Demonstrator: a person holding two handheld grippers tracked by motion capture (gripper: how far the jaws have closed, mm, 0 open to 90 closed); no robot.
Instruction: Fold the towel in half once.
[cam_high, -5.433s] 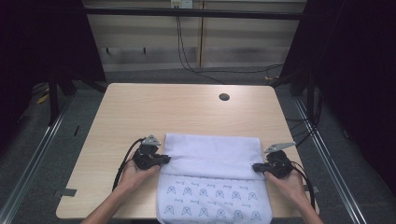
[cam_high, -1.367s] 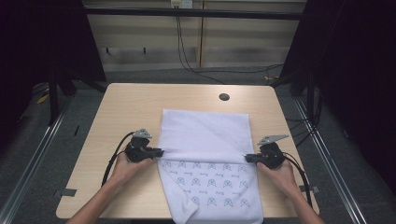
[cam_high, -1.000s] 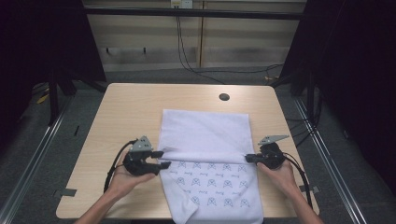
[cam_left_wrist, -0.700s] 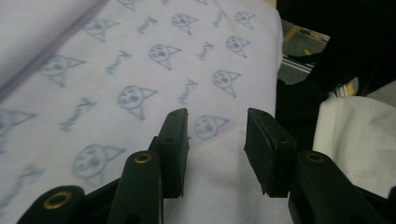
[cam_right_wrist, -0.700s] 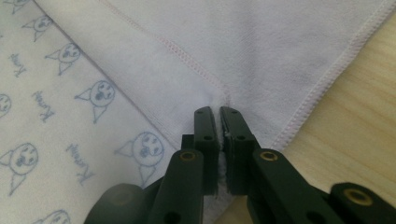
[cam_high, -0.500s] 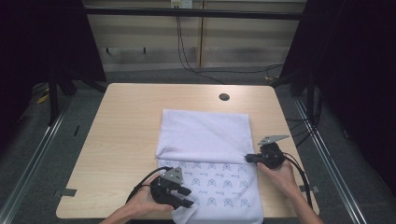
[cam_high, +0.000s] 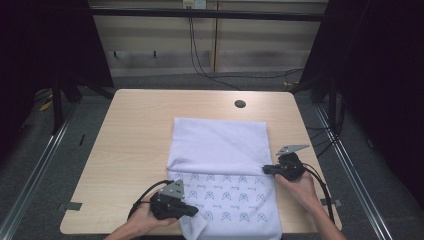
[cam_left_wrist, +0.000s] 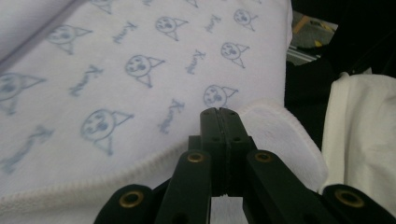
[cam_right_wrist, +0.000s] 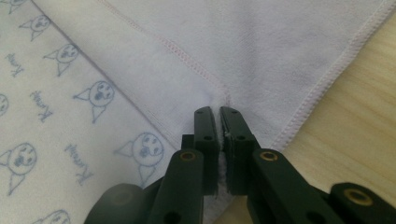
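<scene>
High view: the left gripper (cam_high: 192, 211) lies low at the towel (cam_high: 220, 150)'s near left corner, jaws just closed on it. The right gripper (cam_high: 265, 169) pinches the fold's right edge on the tabletop (cam_high: 135, 130).

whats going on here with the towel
A person is folding a white towel on a wooden table, using a hand-held gripper in each hand. The right gripper is shut on the towel's right edge at the fold line, where the plain side lies over the cat-printed side. The left gripper is at the towel's near left corner; its jaws have just been closing and are now shut, with the corner's hem at their tips. The near printed part is not yet folded.
</scene>
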